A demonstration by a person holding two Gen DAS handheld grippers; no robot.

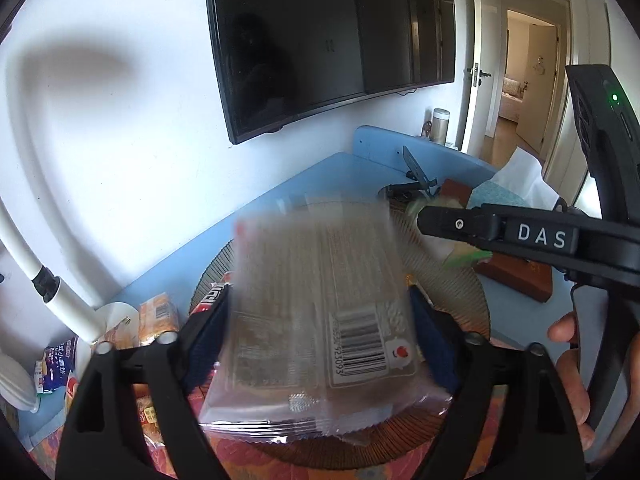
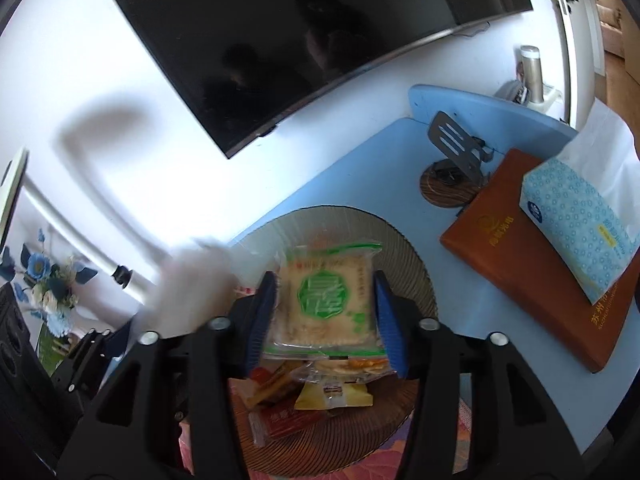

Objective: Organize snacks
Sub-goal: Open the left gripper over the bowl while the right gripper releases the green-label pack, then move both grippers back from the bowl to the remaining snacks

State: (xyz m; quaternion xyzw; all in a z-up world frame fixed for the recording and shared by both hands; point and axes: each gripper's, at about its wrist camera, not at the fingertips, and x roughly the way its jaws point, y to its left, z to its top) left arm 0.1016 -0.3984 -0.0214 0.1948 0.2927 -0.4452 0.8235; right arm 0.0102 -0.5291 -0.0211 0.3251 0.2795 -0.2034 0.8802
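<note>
Working partway through the sorting, with a fair share still left.

Hanging over the round woven tray (image 2: 416,264) on the blue desk (image 2: 360,168) with both tools at once. Standing wide with the left gripper (image 1: 320,320), its fingers (image 1: 208,340) flanking a clear barcode packet (image 1: 320,280) without seeming to press on it; judging by the smear across the packet's top, probably dropping toward the tray rather than being held. Sitting spread with the right gripper (image 2: 324,284) too, blue fingers (image 2: 386,320) lying just beside the edges of a green-printed cracker packet (image 2: 326,300) and not visibly squeezing it; seemingly resting on, or settling onto, the heap below.

Already piling up in the tray: a yellow packet (image 2: 332,396), a red packet (image 2: 280,424) and a few more wrappers underneath, too overlapped for counting.

Still waiting outside the tray, on the desk near the white lamp base: an orange packet (image 1: 158,316) and a blue-and-white packet (image 1: 58,364), with perhaps more hiding below the left tool's frame.
</note>
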